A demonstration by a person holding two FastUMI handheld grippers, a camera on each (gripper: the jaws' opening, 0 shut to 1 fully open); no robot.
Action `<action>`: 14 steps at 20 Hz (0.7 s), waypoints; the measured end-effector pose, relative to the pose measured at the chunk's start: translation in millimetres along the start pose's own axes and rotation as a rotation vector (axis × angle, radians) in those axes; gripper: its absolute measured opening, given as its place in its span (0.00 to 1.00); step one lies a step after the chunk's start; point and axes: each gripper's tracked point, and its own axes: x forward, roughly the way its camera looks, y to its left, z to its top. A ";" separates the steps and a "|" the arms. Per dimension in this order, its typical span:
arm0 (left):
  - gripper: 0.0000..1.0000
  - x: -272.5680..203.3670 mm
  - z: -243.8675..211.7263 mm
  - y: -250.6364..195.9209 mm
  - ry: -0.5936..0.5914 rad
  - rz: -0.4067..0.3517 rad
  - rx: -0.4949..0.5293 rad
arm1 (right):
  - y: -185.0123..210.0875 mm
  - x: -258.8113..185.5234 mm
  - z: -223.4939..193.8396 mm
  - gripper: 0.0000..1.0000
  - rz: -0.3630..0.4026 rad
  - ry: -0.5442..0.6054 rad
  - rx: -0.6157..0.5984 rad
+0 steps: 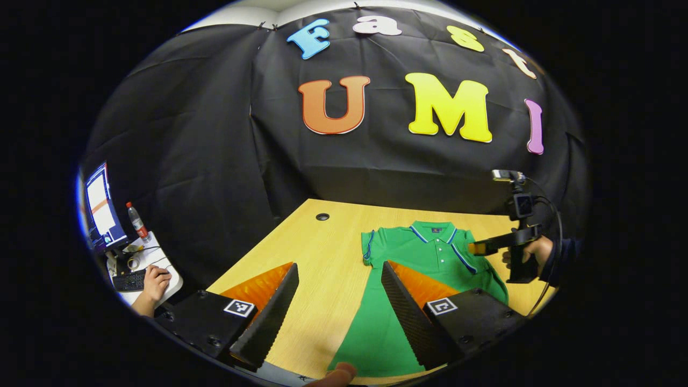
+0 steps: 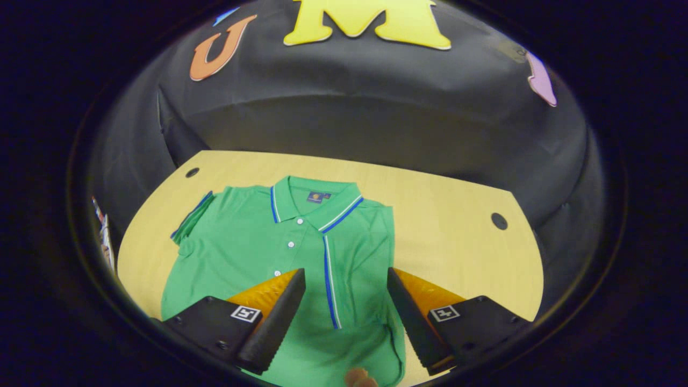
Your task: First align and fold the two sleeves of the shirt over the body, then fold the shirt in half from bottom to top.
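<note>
Wooden table [image 2: 457, 215] carries everything: near, left gripper [image 1: 338, 290] and right gripper [image 2: 346, 295] both hang spread, holding nothing, above the green polo shirt [image 2: 301, 252] lying flat face-up, collar toward the black cloth wall [image 2: 376, 118].

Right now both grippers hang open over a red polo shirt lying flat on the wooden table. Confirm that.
Not quite: the polo shirt is green with blue-striped trim, not red, as the right gripper view shows. The rest holds: left gripper and right gripper are open above the light wooden table.
</note>
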 end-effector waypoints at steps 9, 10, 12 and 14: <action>1.00 135.5 3.9 -33.6 0.024 -0.098 0.020 | -58.0 -157.1 -20.2 0.97 -0.081 -0.136 0.016; 1.00 151.8 -3.6 -36.8 0.046 -0.106 0.017 | -65.7 -173.0 -24.8 0.97 -0.100 -0.141 0.040; 1.00 180.7 -23.3 -39.1 0.109 -0.113 0.016 | -74.9 -202.5 -35.9 0.97 -0.131 -0.151 0.098; 1.00 205.5 -37.1 -39.0 0.174 -0.127 -0.007 | -71.4 -231.4 -46.2 0.97 -0.136 -0.157 0.140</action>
